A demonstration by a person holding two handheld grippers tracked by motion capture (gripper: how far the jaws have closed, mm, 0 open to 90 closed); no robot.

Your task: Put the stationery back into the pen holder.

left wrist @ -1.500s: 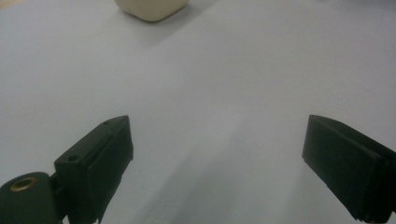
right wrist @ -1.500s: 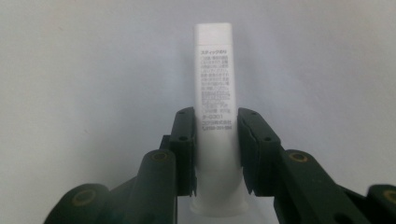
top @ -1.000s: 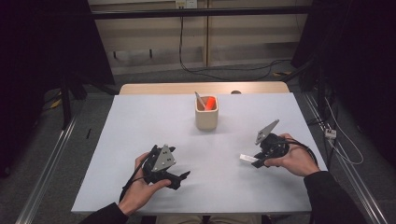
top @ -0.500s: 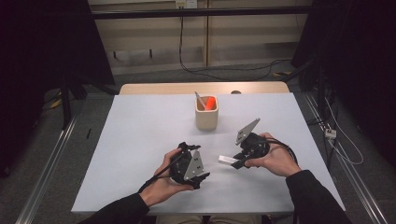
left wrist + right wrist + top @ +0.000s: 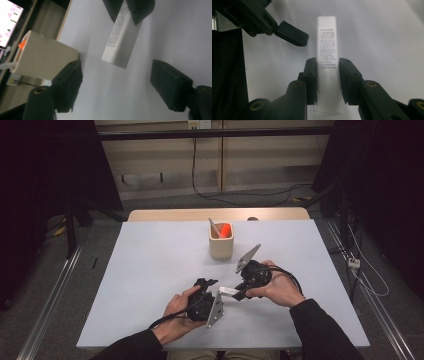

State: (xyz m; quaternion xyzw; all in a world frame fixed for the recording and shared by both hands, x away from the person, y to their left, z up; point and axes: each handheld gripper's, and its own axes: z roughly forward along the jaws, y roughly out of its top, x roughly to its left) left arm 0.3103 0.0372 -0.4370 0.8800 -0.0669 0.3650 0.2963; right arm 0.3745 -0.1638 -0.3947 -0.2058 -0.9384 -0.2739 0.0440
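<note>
Pinching a white printed stick [image 5: 326, 50] low in the middle of the frame, the right gripper [image 5: 239, 292] offers its free end to the left gripper [image 5: 116, 80], whose jaws have just been closing, spread and not touching it.

— What is pictured at the centre of the high view?
— A slim white stick [image 5: 229, 292] with small black print, lying nearly level just above the white worktop [image 5: 150, 270], its free end pointing toward the frame's lower left.
</note>
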